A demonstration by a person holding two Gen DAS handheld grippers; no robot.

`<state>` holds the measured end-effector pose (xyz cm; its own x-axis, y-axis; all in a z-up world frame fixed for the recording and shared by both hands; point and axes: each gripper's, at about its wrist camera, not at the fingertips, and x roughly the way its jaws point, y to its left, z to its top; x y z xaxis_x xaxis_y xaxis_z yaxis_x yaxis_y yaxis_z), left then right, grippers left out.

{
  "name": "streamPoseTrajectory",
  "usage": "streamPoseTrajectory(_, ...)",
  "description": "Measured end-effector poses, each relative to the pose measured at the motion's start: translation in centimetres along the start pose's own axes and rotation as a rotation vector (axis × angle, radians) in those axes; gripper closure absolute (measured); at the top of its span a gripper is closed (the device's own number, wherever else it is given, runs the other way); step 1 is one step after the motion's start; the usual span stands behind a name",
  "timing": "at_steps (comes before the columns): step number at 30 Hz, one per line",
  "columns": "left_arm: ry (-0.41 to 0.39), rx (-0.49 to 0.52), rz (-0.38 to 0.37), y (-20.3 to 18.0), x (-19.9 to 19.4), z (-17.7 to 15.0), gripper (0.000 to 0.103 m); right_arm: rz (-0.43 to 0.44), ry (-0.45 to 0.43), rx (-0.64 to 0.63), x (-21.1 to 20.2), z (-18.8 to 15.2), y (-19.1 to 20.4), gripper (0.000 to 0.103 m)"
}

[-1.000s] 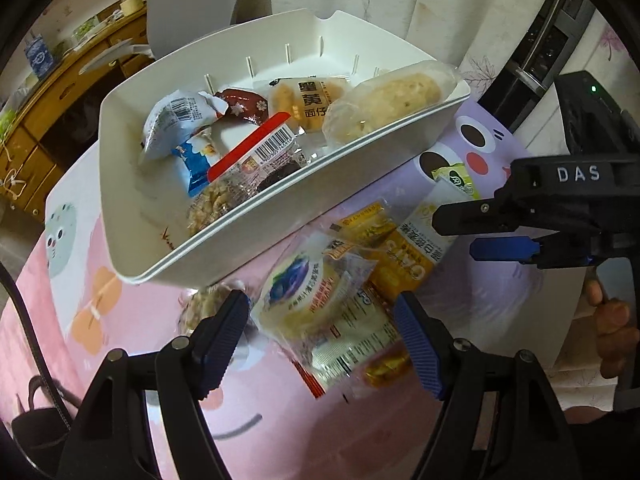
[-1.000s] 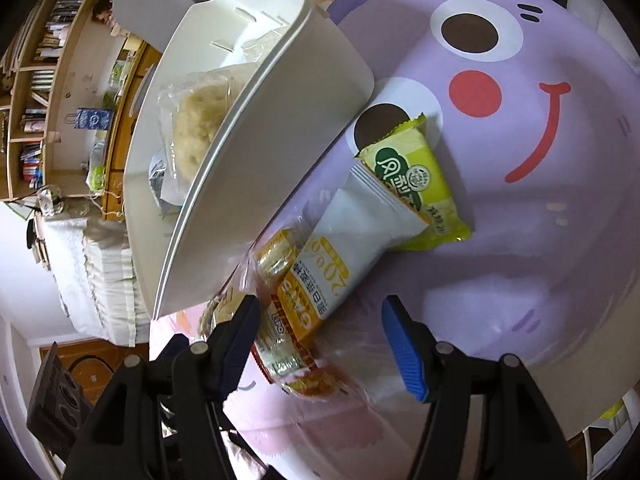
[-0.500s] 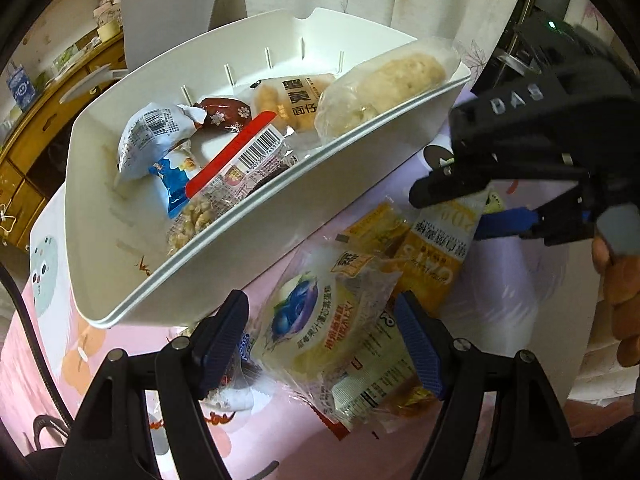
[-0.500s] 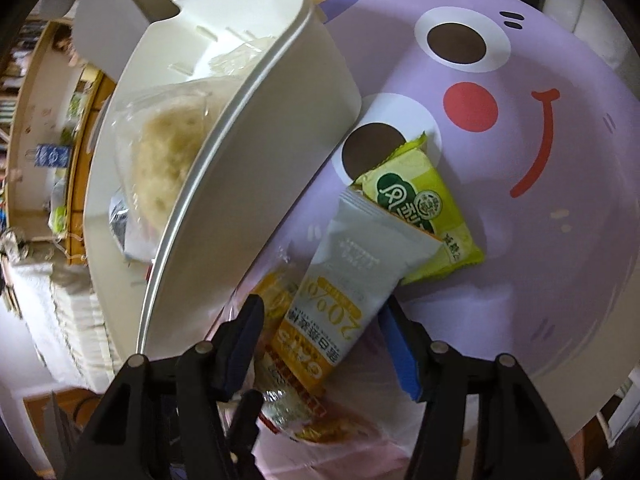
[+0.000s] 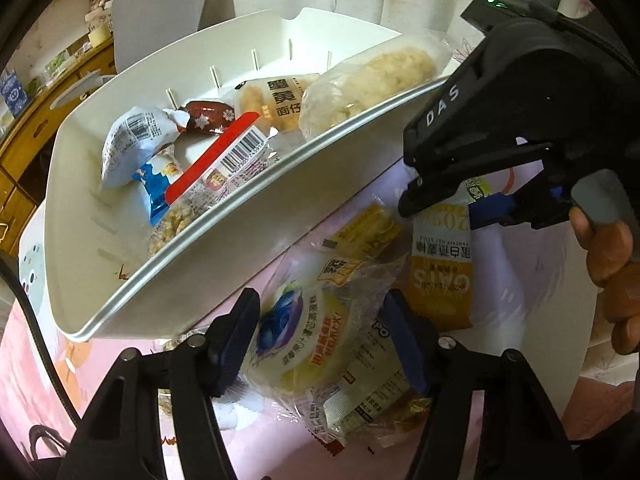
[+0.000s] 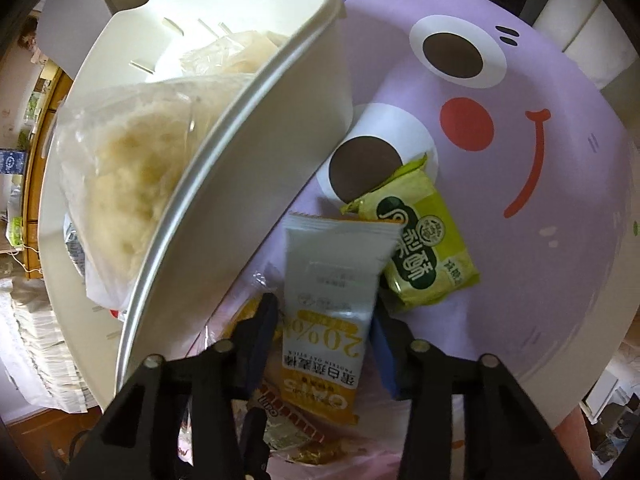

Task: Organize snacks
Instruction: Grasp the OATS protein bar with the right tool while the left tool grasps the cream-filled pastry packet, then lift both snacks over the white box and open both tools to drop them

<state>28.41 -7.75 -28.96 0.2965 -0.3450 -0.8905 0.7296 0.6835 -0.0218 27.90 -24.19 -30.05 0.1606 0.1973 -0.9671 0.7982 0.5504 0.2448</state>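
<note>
A white bin with several wrapped snacks in it stands tilted at the back. In front of it lies a small heap of packets. My left gripper points down at a clear blueberry pastry packet. Its jaws are closing, and both pads touch the wrapper's sides. My right gripper straddles a white and orange oat bar. Those jaws are closing too, with a sliver of space left at the left pad. In the left wrist view the right gripper hangs over the same oat bar.
A green packet lies under the oat bar's far end. A yellow packet and other wrappers sit under the heap. The bin wall stands close on the left. A person's hand holds the right gripper. The purple cartoon tablecloth spreads to the right.
Both pairs of jaws have narrowed. The right gripper moved in over the oat bar and turned to line up with it. The left gripper sank closer to the blueberry packet.
</note>
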Motion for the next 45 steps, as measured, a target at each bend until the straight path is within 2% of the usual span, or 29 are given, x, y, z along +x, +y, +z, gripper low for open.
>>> streamPoseTrajectory(4,0.009,0.012,0.033,-0.7,-0.3,0.1,0.046,0.0,0.018,0.007,0.2,0.0,0.1,0.063)
streamPoseTrajectory(7,0.014,0.029,0.047,-1.2,-0.6,0.2,0.052,0.012,0.016,0.017,0.0,-0.2,-0.4,0.063)
streamPoseTrajectory(8,0.017,0.03,0.055,-1.4,-0.6,0.2,0.058,0.015,0.017,0.015,-0.2,-0.3,-0.7,0.063)
streamPoseTrajectory(12,0.018,0.002,0.054,-1.2,-0.7,0.5,0.065,0.025,0.007,0.002,-0.7,-0.2,-1.6,0.063)
streamPoseTrajectory(19,0.035,-0.066,0.075,-0.7,-1.6,0.4,0.071,0.032,-0.011,-0.015,-1.9,-1.1,-3.0,0.063)
streamPoseTrajectory(28,0.007,-0.163,0.097,-1.4,-5.7,-0.3,0.072,0.068,0.017,-0.108,-2.9,-1.9,-3.1,0.063)
streamPoseTrajectory(35,-0.031,-0.285,0.129,-1.8,-9.4,0.0,0.072,0.125,0.077,-0.287,-3.6,-1.6,-0.7,0.063)
streamPoseTrajectory(40,-0.062,-0.389,0.138,-1.9,-11.9,0.5,0.072,0.176,0.072,-0.418,-5.3,-1.1,0.7,0.063)
streamPoseTrajectory(45,-0.116,-0.422,0.175,-2.3,-13.9,1.8,0.072,0.215,0.034,-0.531,-7.3,-0.4,2.2,0.063)
